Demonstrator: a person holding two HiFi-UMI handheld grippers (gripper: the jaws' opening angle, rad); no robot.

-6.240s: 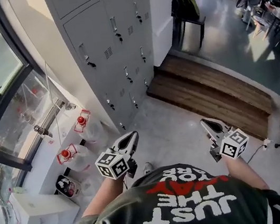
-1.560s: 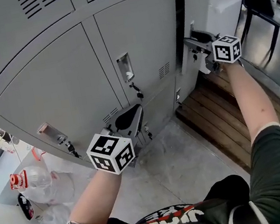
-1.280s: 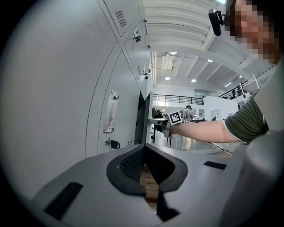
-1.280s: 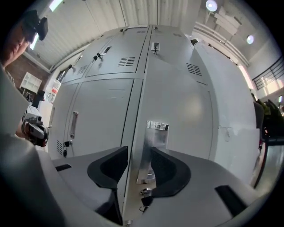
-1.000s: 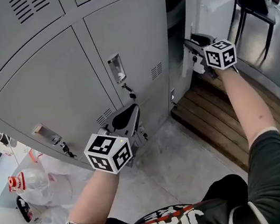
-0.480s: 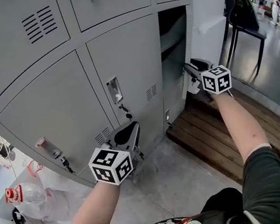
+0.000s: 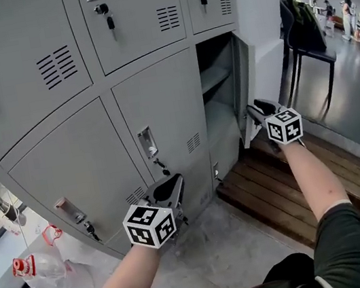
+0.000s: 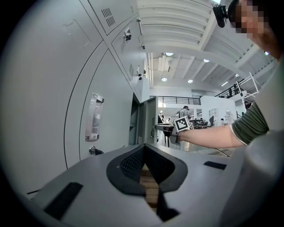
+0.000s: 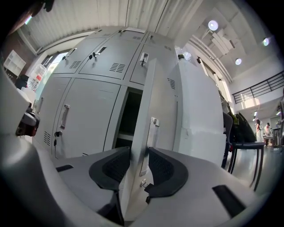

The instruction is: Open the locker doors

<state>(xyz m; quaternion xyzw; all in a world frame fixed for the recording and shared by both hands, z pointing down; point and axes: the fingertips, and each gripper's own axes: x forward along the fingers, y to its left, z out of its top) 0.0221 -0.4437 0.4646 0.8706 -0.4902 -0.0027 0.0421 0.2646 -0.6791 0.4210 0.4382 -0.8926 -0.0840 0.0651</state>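
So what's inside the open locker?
A gray shelf crosses the open locker; below it looks bare. Above the shelf it is too dark to tell, and the door covers the right wall.

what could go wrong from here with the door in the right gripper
The right gripper has just been closing its jaws over the thin edge of the open locker door; so narrow a hold may slip as the door swings. The door already stands near the white cabinet, so swinging it wider may bang it there.
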